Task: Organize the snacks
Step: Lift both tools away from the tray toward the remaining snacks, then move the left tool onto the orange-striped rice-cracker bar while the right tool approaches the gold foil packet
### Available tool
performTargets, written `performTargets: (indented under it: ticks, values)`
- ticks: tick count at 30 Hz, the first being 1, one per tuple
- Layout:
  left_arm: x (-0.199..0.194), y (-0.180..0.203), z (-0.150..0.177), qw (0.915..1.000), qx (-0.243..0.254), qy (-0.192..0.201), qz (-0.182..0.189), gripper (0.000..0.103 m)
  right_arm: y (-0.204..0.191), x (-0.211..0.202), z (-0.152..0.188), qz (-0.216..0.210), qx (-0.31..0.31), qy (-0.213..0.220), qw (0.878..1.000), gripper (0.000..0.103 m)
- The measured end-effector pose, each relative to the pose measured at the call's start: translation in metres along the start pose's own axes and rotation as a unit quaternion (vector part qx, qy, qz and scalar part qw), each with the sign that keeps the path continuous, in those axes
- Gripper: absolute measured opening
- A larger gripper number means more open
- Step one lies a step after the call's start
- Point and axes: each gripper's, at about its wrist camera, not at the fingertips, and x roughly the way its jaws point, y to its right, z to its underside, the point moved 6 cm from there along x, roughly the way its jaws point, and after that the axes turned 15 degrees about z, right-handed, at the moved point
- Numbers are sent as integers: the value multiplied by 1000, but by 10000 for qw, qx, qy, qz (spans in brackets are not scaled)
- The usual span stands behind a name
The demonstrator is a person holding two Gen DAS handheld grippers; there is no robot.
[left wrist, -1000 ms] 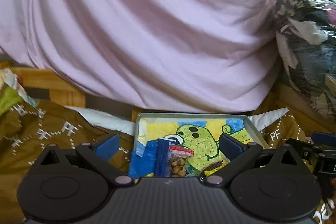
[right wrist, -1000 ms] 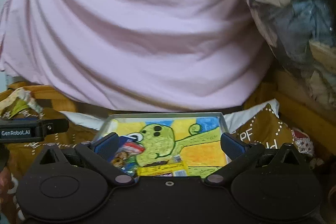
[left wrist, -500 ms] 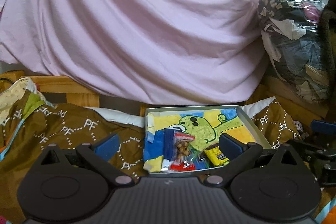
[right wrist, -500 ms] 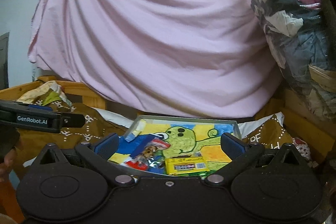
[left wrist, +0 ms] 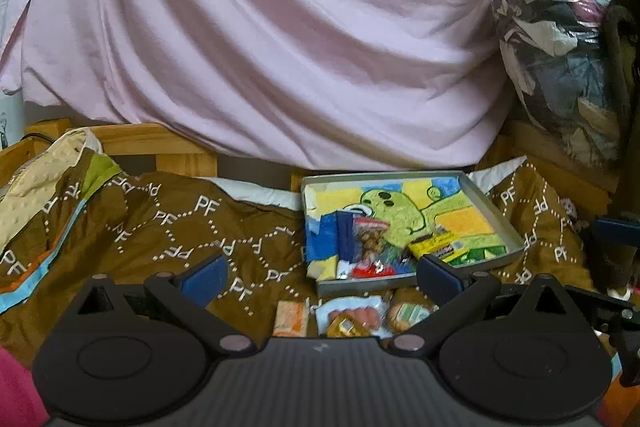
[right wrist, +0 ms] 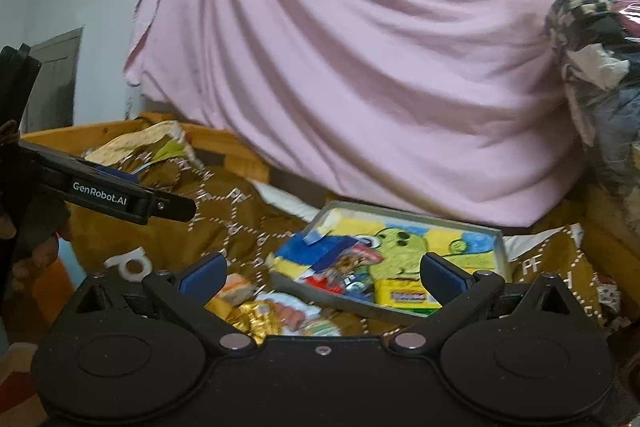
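Brown patterned blanket (left wrist: 208, 227) is lying below pink drapery (left wrist: 280, 39). Tray (left wrist: 498, 215) is sitting far right, holding snack packets (left wrist: 370, 243) and yellow box (left wrist: 438, 247); loose snacks (left wrist: 348, 315) are lying just near it. Left gripper (left wrist: 320, 273) and right gripper (right wrist: 322, 273) are both hanging spread apart, empty.

Colours and patterns of the bedding, tray and snacks

Blanket (left wrist: 192, 227): brown, white dotted "PF" lattice. Tray (left wrist: 498, 213): grey rim, liner showing green cartoon figure on yellow and blue. Snack box (right wrist: 406, 293): yellow. Draped sheet (left wrist: 280, 47): plain pink. Hand-held gripper fingertips (left wrist: 204, 277): blue pads, black arms.
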Motion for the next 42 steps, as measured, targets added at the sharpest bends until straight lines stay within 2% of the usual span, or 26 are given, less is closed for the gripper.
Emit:
performTargets:
  ticks: [7,18,23,34,42]
  values:
    - [-12,-4,25,9992,239,-313,-68,103,-17,0,14,-211,-100,-244,9994,102]
    - [-8,-12,61,9943,422,-935,-303,103,-37,15,46,-419,-315,-883,9947,102]
    - [-3,-20,79,9921,139,-1217,-290,103,-39,22,59,-369,-331,-1121,9925,102]
    - [11,-25,100,9859,185,-1623,-358,103,-39,39,84,-269,-365,-1578,9864,102]
    - [18,-31,107,9835,148,-1761,-375,103,-36,55,94,-186,-288,-1788,9833,102]
